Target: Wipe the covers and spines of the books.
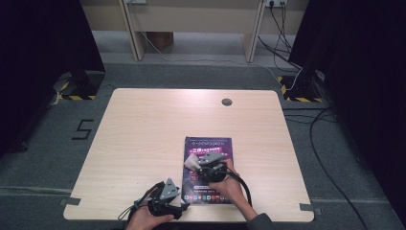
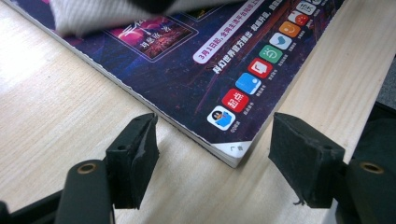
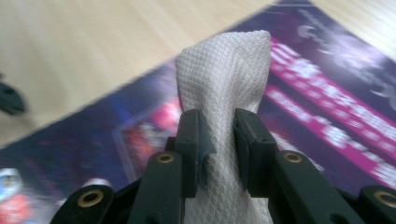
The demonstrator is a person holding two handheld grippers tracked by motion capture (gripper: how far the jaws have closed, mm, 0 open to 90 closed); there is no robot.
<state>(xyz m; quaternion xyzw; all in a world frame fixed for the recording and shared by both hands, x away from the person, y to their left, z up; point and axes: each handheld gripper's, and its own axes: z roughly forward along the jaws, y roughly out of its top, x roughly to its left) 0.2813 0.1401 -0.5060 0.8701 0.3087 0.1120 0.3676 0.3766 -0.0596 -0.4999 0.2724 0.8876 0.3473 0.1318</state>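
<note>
The white cloth (image 3: 224, 88) is pinched between the jaws of the right gripper (image 3: 219, 149), which holds it over the magazine (image 1: 208, 170). The magazine lies flat near the table's (image 1: 143, 134) near edge, right of centre. The left gripper (image 2: 215, 158) sits at the magazine's near-left corner, jaws apart on either side of that corner and gripping nothing, low over the table.

Each gripper (image 1: 184, 205) has 2 black jaws, brass-ringed screw holes, a grey 3-cornered plate, black cable; sleeve (image 1: 262, 223) seemingly grey.
</note>
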